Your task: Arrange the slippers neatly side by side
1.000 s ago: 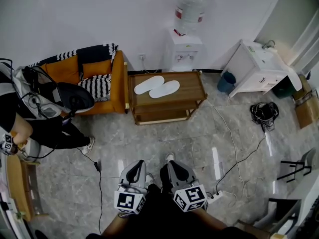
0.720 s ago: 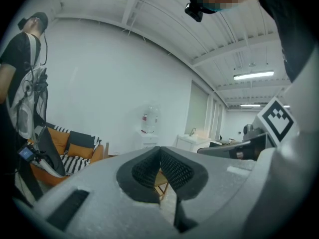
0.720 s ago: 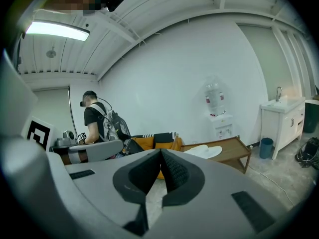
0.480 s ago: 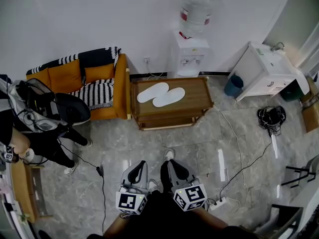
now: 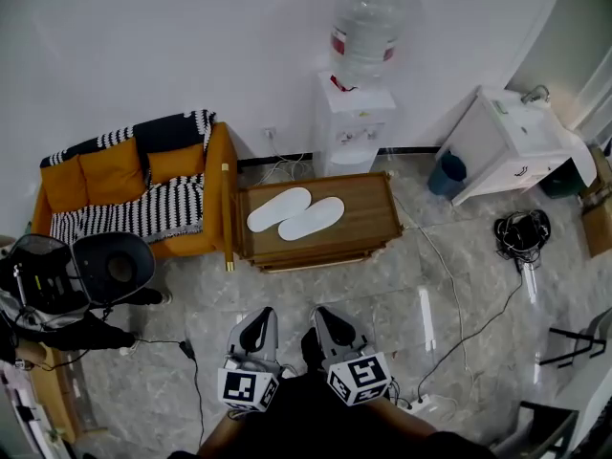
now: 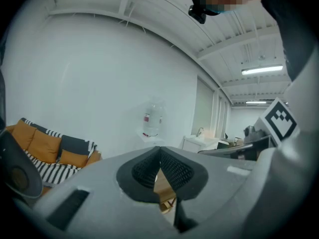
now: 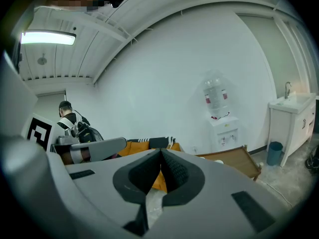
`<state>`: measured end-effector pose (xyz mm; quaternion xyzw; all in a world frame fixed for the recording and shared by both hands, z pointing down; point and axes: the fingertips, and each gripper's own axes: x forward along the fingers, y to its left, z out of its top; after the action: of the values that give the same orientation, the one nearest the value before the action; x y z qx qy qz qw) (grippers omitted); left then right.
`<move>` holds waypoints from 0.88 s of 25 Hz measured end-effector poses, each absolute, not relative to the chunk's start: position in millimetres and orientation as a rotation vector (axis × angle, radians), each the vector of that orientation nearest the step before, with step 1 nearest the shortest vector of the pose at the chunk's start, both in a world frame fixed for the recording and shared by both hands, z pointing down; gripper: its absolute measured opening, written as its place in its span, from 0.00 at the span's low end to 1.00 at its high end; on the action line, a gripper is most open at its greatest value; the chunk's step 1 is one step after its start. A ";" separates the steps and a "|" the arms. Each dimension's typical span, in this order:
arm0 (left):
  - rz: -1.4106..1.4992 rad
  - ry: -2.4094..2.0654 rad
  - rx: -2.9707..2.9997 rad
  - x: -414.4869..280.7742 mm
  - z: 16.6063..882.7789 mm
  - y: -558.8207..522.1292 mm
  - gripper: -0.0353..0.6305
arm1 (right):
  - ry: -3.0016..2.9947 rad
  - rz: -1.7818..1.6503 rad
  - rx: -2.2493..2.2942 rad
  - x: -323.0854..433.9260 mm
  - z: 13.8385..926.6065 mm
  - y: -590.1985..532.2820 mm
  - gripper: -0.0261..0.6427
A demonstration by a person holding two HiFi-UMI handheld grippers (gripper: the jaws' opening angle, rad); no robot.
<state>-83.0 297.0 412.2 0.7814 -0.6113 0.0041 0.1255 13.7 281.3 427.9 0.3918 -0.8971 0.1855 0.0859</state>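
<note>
Two white slippers (image 5: pixel 279 208) lie on the low wooden counter (image 5: pixel 371 220), on its left half. They rest close alongside each other, both slanted to its edges. The pair reaches from near the back left corner to about the middle of the top; whether their long sides touch I cannot tell. The right half of the counter is bare wood.

Both tools hang over the grey floor (image 5: pixel 459 275), out past the counter's front edge and well apart from it, side by side and aimed toward it. The left gripper (image 5: pixel 260 318) has its jaws pressed together, dark pads meeting in a thin line, with nothing between them. The right gripper (image 5: pixel 325 316) is the same: jaws closed tight and empty.

Behind the counter's back edge a water cooler (image 5: pixel 356 127) stands against the white wall, its bottle (image 5: pixel 363 27) on top. Just off the left edge sits an orange sofa (image 5: pixel 124 175) with a striped blanket over it. A black chair (image 5: pixel 113 268) stands in front of the sofa. Beyond the right edge a blue bin (image 5: pixel 448 173) stands beside a white cabinet (image 5: pixel 512 146), and a bundle of black cables (image 5: pixel 521 229) lies on the floor near it. In the right gripper view a person (image 7: pixel 67 116) with a backpack stands far off to the left.
</note>
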 end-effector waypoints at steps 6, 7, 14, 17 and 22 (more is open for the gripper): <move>0.025 -1.823 2.261 -66.5 394.6 251.6 0.08 | -2.694 0.558 1.129 27.8 419.2 231.0 0.06; 0.028 -1.828 2.257 -63.9 393.8 242.7 0.08 | -2.691 0.564 1.126 30.1 419.6 221.0 0.06; 0.039 -1.854 2.245 -51.0 390.6 201.5 0.08 | -2.674 0.605 1.113 39.8 433.6 168.1 0.06; 0.050 -1.852 2.241 -53.5 389.5 185.8 0.08 | -2.663 0.637 1.110 35.1 440.8 149.0 0.06; 0.061 -1.816 2.251 -59.5 394.1 157.6 0.08 | -2.628 0.676 1.147 26.4 454.3 118.8 0.06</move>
<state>-59.5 157.6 394.1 0.7722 -0.6228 0.0211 0.1241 26.4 118.8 454.3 0.3876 -0.8878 0.2283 0.0974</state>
